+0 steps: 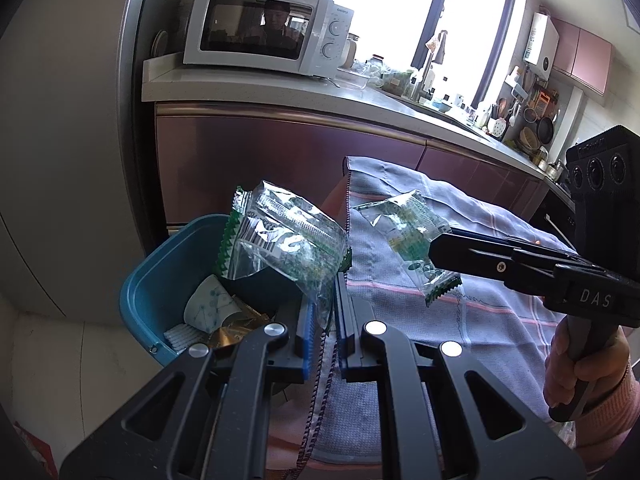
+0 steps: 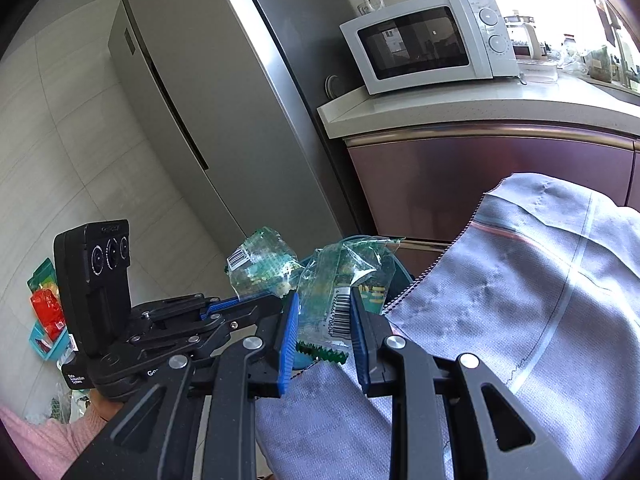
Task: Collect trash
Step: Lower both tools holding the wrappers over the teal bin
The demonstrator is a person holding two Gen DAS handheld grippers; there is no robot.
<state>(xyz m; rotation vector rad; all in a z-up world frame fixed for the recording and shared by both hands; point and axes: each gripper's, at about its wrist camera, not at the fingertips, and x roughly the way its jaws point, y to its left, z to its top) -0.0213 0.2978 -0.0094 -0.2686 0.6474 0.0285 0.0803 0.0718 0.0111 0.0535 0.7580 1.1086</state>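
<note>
Two tongs each pinch a clear green snack wrapper. The left tongs (image 1: pixel 325 320) hold theirs (image 1: pixel 284 240) above the blue bin (image 1: pixel 160 276), which lies directly ahead and below. The right tongs (image 2: pixel 325 332) hold the second wrapper (image 2: pixel 340 288) over the grey cloth (image 2: pixel 520 300) covering the desk, farther from the bin. Paper cup (image 1: pixel 210 306) already inside.

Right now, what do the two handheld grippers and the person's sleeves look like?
Both are black plastic, with angular linkage arms, silver round pivot bolts and blue ribbed pads on the fingers. The right gripper reads "DAS" in white, on a grey handle. The left gripper carries a black block with three round lenses and a white-lettered label near its base. Both sleeves are pink knit.
</note>
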